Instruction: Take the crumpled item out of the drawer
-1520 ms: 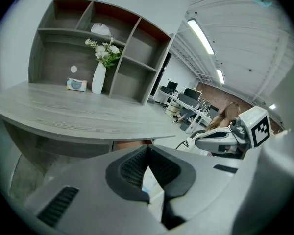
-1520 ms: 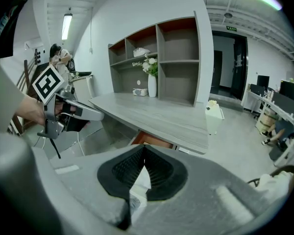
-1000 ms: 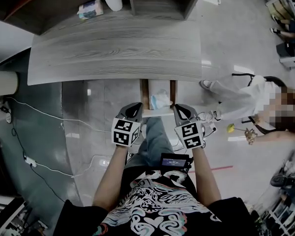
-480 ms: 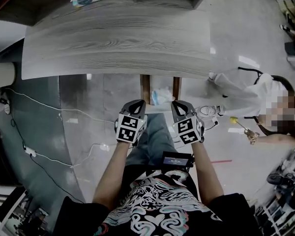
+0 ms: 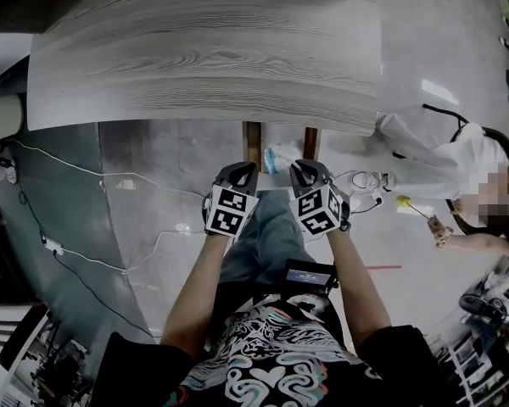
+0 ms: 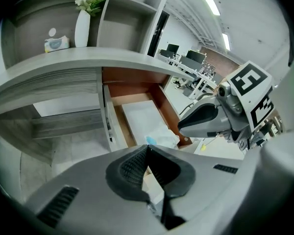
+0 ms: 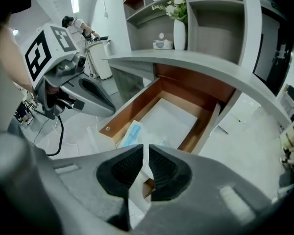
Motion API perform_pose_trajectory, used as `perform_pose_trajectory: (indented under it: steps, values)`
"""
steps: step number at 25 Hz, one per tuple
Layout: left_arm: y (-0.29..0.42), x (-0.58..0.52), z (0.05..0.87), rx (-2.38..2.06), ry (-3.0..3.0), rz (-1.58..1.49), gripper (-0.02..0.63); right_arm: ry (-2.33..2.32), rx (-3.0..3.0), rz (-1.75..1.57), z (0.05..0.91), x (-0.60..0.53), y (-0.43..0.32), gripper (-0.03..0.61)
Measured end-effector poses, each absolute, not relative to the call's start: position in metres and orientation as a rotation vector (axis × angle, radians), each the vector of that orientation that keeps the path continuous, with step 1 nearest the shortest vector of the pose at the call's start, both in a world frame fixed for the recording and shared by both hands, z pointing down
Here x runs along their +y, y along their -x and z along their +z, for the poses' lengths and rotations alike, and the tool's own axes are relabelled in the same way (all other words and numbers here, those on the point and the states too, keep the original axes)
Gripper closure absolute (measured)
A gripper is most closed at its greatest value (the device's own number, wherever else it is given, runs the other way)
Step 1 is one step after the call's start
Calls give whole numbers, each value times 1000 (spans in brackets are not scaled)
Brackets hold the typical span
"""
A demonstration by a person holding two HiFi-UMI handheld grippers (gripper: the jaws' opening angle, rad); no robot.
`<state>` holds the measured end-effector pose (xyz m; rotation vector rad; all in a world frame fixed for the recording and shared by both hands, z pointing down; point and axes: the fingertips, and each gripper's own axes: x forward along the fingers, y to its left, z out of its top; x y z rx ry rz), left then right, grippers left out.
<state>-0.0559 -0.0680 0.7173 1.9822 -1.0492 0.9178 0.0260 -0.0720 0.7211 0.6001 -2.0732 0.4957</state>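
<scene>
Two grippers, both empty, both hanging just short of the open drawer (image 5: 253,147) under the desk (image 5: 204,58). The left gripper (image 6: 147,150) has its jaws pinched together at the tips with nothing between them. The right gripper (image 7: 146,153) is the same deal, with only a thin slit left, and the white showing through it looks like stuff further back, not anything gripped. The crumpled item (image 7: 133,132), a white wad with a blue bit on it, sits at the near end of the drawer, right ahead of and a little below both sets of jaws. From above it lands between the two tips, just beyond them. The rest of the drawer past it looks bare, just a pale bottom. My guess on the pose: the drawer's out far enough, so the hands are parked side by side at its front, squaring up before one goes in. Whichever does needs to spread its jaws first, since closed like that they'd only shove the wad along. It looks soft and light, so pinching a raised fold should do, though the side walls leave little room to angle in.
</scene>
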Motion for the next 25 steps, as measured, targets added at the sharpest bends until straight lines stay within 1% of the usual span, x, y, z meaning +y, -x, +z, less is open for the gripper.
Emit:
perform_pose_trajectory:
  steps: [10,19,20,22,25]
  values:
    - [49,-68,732,-1042,-1947,892,614,-522,-2027,450,753,-73,-15,539]
    - [44,-68,732,-1026,-1954,894,614,-502,-1960,385,768,-71,-11,540]
    - [44,-68,732,-1026,-1954,895,614,-498,-1956,382,769,-71,-11,541]
    - [46,-67,732,-1029,-1951,895,614,-476,-1953,386,768,-68,-11,569]
    - [49,-65,732,-1028,-1944,894,614,-462,-1948,393,766,-65,-12,571]
